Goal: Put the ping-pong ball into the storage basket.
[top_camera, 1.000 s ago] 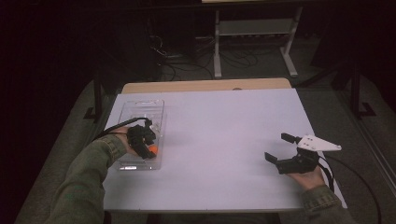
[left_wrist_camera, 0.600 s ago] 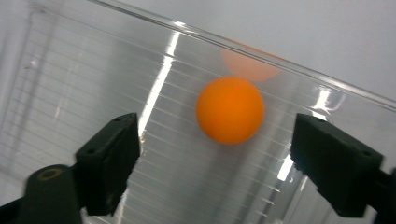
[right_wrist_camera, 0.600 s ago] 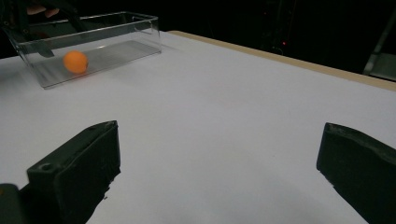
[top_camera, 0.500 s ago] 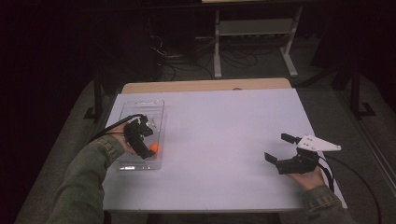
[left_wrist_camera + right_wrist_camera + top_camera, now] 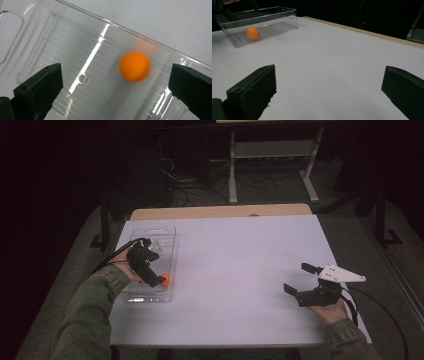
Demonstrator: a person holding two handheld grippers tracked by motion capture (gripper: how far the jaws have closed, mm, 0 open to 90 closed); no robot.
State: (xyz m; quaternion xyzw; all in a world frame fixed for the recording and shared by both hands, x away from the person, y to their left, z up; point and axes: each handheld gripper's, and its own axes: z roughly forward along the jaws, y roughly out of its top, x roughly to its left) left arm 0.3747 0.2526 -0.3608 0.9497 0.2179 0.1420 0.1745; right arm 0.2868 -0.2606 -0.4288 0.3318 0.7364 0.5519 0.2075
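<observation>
An orange ball (image 5: pixel 135 66) lies on the floor of a clear plastic bin (image 5: pixel 62 45), close to one long wall. My left gripper (image 5: pixel 115 85) hangs open just above the bin, its jaws wide apart on either side of the ball without touching it. In the high view the bin (image 5: pixel 162 236) stands at the table's left, with the ball (image 5: pixel 166 279) near its front right and the left gripper (image 5: pixel 154 266) over it. My right gripper (image 5: pixel 296 278) rests open and empty at the front right of the table. Its own view shows the bin (image 5: pixel 274 15) and ball (image 5: pixel 252 33) far off.
The white table top (image 5: pixel 240 265) spreads between the two grippers, with a bare wooden strip (image 5: pixel 220 211) along its far edge. A cable (image 5: pixel 385 315) trails from the right gripper off the right edge. Beyond the table is a dark floor with a metal stand (image 5: pixel 270 155).
The left gripper has drawn back a little toward the far left over the bin, uncovering more of the orange ball. The right gripper has stayed put.
</observation>
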